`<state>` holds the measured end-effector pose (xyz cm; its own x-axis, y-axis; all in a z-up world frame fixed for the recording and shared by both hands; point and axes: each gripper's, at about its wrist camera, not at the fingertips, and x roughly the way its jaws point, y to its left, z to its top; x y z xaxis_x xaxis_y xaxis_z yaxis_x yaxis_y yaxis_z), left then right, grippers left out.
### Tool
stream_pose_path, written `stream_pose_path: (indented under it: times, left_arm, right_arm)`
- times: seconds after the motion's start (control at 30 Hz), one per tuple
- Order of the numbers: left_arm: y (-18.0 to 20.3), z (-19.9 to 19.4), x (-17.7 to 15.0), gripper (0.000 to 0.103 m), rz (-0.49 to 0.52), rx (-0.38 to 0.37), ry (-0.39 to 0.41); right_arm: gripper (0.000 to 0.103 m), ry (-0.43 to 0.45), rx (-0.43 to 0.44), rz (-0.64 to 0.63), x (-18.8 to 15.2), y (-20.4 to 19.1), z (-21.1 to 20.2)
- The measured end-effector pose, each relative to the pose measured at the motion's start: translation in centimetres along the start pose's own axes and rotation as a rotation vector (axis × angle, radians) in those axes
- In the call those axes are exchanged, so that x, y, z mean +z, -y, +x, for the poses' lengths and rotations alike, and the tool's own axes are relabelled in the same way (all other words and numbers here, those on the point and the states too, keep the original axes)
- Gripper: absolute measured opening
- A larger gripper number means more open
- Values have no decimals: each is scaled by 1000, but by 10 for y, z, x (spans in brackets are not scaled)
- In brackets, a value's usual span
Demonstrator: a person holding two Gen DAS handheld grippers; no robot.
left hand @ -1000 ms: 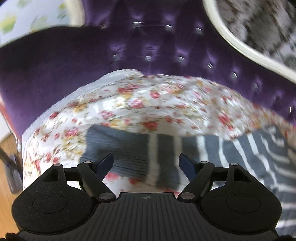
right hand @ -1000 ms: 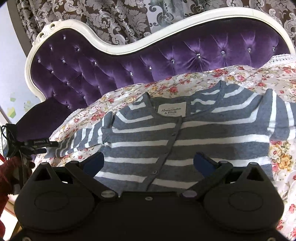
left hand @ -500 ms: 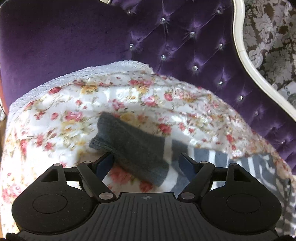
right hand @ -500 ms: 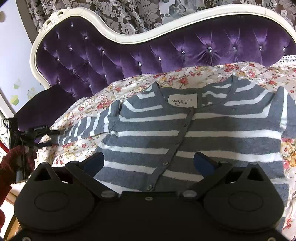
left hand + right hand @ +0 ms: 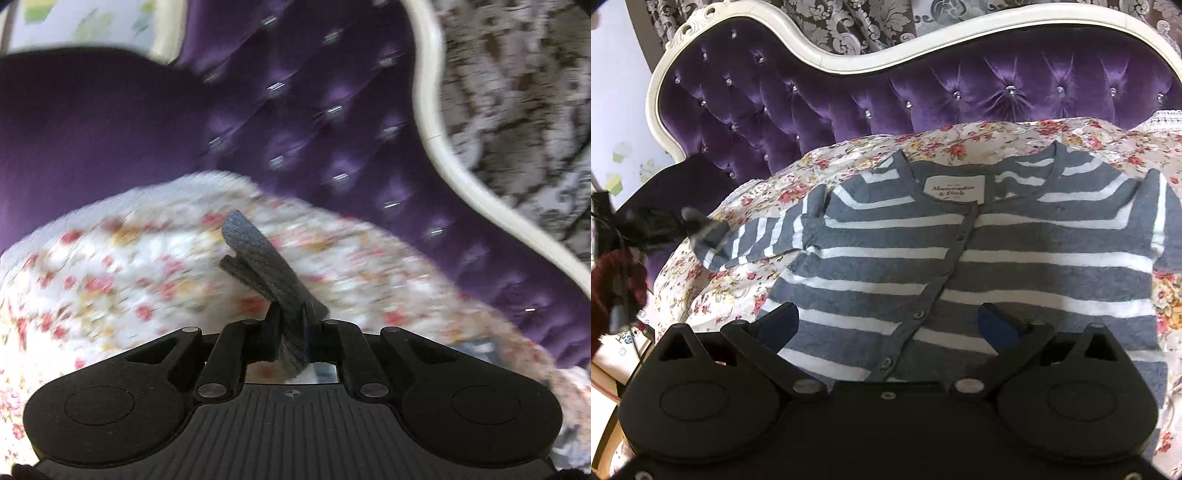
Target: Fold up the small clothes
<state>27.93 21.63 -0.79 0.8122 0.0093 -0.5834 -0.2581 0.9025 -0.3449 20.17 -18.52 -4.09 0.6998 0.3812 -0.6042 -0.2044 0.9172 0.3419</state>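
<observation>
The cardigan (image 5: 979,258), grey with white stripes, lies spread flat and face up on the floral cover (image 5: 713,288) that drapes the seat of the purple tufted sofa (image 5: 812,99); its neck label points toward the sofa's backrest and its button placket runs down the middle toward you. Your left gripper (image 5: 291,325) has just been closing, and its jaws now pinch the plain grey cuff (image 5: 258,262) of one sleeve, which sticks up and forward from between the pads, lifted off the cover. In the right wrist view that same sleeve (image 5: 764,240) stretches away from the cardigan's body toward the sofa's low armrest end, where your left gripper shows only as a dark blur at its tip. Your right gripper (image 5: 897,325) hovers over the lower front of the cardigan, on the side away from the backrest, with its jaws spread wide and nothing between its blue pads (image 5: 993,325). The other sleeve (image 5: 1160,218) lies folded against the body at the opposite side. Behind the sofa's cream frame (image 5: 849,55) hangs a patterned curtain (image 5: 849,22).
</observation>
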Motion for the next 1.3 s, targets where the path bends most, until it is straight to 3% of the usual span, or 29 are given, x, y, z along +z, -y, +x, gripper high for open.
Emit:
stream_pose_path:
  times: [0.23,0.4,0.63,0.83,0.87,0.93,1.13,1.2,1.3]
  left_arm:
    - [91,-35,18,10,67,-184,20]
    - [171,-39,12,10,141,-298,10]
    - [264,-9,-38,11,245,-394,-80]
    - [299,18,-89,12,311,-401,-164]
    - [303,21,-96,14,332,-405,-171]
    - [311,27,-107,36,379,-411,-193]
    - [314,10,-112,67,480,-437,-150]
    - [303,2,-106,68,476,-411,-102]
    - [279,3,-99,69,445,-309,-76]
  right_arm:
    - [103,-1,-45,12,4,10,-5]
    - [102,5,-61,35,8,21,-13]
    - [102,51,-125,78,17,42,-27]
    - [102,62,-133,125,22,58,-35]
    - [102,62,-138,128,22,60,-35]
    - [102,61,-150,135,24,64,-35]
    - [102,68,-169,154,26,72,-36]
    - [102,64,-177,162,25,74,-35]
    - [102,58,-188,168,25,76,-32]
